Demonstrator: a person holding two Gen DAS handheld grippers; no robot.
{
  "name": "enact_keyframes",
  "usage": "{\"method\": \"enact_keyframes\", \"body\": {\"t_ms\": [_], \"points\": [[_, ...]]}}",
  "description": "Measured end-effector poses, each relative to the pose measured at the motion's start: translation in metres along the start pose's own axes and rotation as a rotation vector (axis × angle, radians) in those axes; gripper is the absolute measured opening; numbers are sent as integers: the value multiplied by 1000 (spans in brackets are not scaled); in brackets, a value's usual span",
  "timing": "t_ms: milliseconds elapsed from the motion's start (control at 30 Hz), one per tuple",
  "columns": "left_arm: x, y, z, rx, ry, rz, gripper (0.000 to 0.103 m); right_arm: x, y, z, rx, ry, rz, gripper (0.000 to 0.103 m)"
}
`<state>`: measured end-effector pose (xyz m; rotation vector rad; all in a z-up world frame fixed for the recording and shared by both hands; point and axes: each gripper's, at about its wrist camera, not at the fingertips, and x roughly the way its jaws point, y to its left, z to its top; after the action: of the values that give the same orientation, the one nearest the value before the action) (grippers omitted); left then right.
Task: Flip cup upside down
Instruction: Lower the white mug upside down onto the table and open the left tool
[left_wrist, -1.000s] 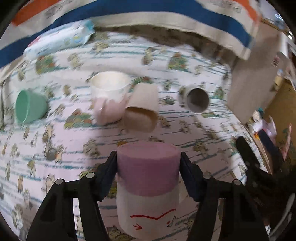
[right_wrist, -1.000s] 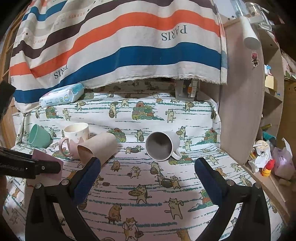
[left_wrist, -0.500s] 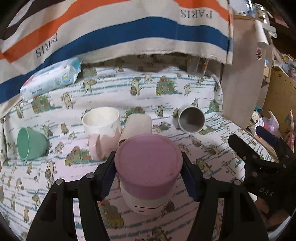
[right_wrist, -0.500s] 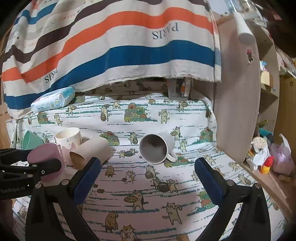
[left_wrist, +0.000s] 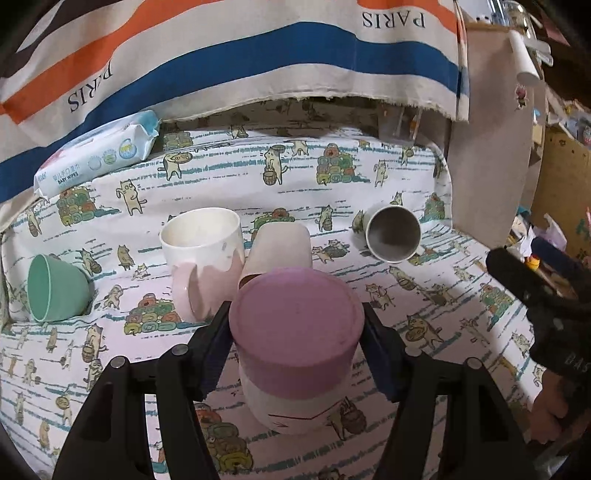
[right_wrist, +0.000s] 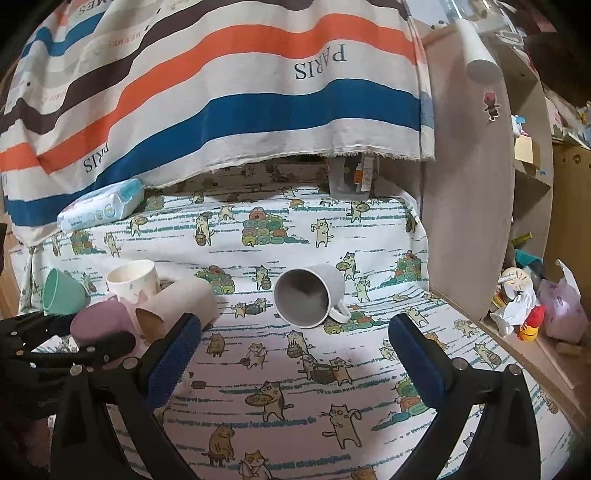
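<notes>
Left tool (left_wrist: 297, 345): its two fingers press on both sides of the pink cup (left_wrist: 295, 332) and hold it.
Pink cup: bottom side up, pink base on top, white part below, over the cat cloth (left_wrist: 369, 184) on the worktop. You cannot tell if it touches the cloth.
Right tool (right_wrist: 295, 354): spread wide, holding nothing, above the cloth.
White mug (left_wrist: 203, 254): stands upright, just behind the pink cup.
Tan cup (left_wrist: 279, 247): lies on its side, touching the white mug.
Grey mug (right_wrist: 308, 297): lies on its side, mouth toward the right tool.
Green cup (left_wrist: 55, 288): tipped on its side, far left.
Wipes (left_wrist: 99, 155): at the back left, by the striped cloth (left_wrist: 258, 48).
</notes>
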<state>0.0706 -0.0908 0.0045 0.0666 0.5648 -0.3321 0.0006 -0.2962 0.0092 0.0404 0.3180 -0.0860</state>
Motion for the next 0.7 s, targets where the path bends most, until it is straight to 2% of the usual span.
{"method": "enact_keyframes", "body": {"t_ms": [67, 100, 167, 300, 400, 700], "points": [[-5, 2, 2, -9, -30, -1, 74, 0, 1, 0, 0, 4, 3, 102], [-10, 3, 3, -10, -54, 17, 83, 0, 1, 0, 0, 5, 6, 102], [-16, 2, 6, 5, -88, 75, 91, -1, 1, 0, -1, 3, 10, 102], [-28, 9, 4, 22, -115, 81, 92, -6, 4, 2, -8, -13, 22, 102], [-46, 14, 1, 21, -169, 84, 92, -11, 9, 3, -16, -30, 33, 102], [-101, 32, -14, -12, -320, 118, 103, -24, 27, 8, -25, -94, 109, 102]]}}
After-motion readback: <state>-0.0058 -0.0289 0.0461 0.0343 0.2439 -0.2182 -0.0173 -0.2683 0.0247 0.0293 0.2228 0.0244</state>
